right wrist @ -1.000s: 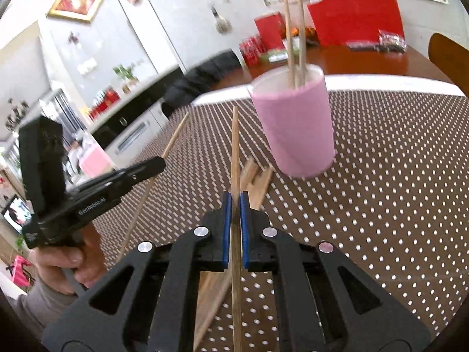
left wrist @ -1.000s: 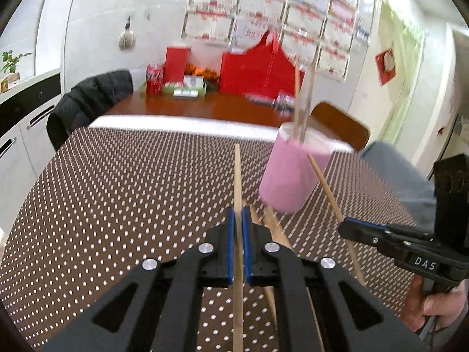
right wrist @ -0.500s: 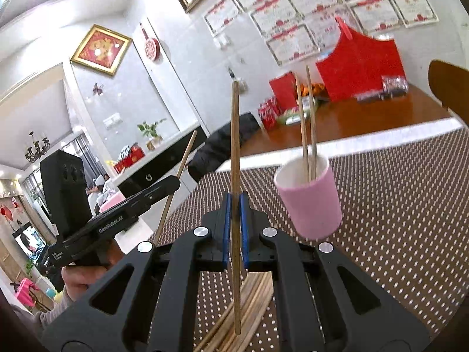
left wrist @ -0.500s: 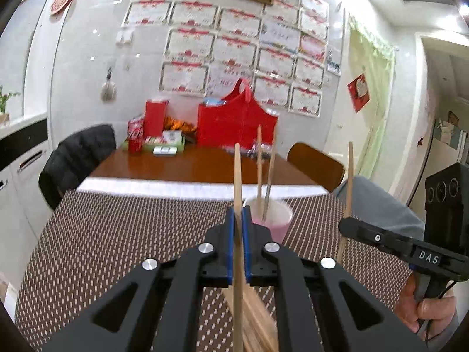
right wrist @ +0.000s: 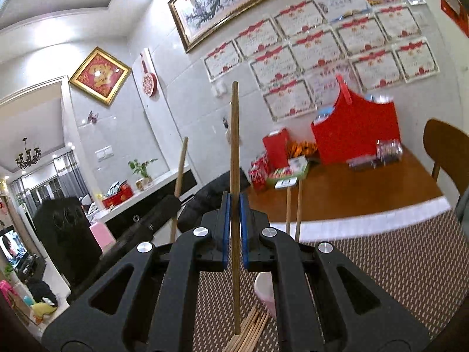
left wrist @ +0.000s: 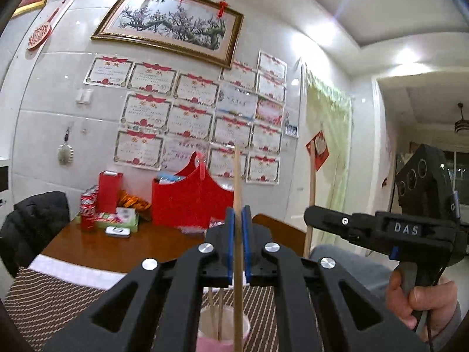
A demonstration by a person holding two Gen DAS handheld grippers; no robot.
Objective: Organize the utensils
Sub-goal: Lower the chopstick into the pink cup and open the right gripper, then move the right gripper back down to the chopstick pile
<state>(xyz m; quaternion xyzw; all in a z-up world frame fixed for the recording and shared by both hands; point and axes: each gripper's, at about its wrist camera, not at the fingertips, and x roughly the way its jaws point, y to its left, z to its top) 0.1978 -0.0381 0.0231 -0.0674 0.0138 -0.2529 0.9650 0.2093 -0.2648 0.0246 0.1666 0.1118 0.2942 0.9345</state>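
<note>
My left gripper (left wrist: 238, 220) is shut on a wooden chopstick (left wrist: 237, 182) held upright; its lower end hangs over the mouth of the pink cup (left wrist: 224, 333), which holds two chopsticks (left wrist: 215, 311). My right gripper (right wrist: 233, 205) is shut on another upright chopstick (right wrist: 234, 146), above a pile of loose chopsticks (right wrist: 249, 331) on the dotted tablecloth. The pink cup (right wrist: 265, 290) sits just right of it, partly hidden by the fingers. The right gripper (left wrist: 310, 220) with its chopstick shows in the left wrist view, the left gripper (right wrist: 173, 202) in the right wrist view.
The brown dotted tablecloth (right wrist: 395, 264) covers the near table. Behind it a wooden table (left wrist: 123, 246) carries a red bag (left wrist: 190, 199), cans and boxes. A wooden chair (right wrist: 445, 152) stands at the right, a dark jacket on a chair (left wrist: 32, 220) at the left.
Both grippers have tilted up and risen, turning their chopsticks from pointing forward to upright. The left one now has its chopstick's lower end over the cup.
</note>
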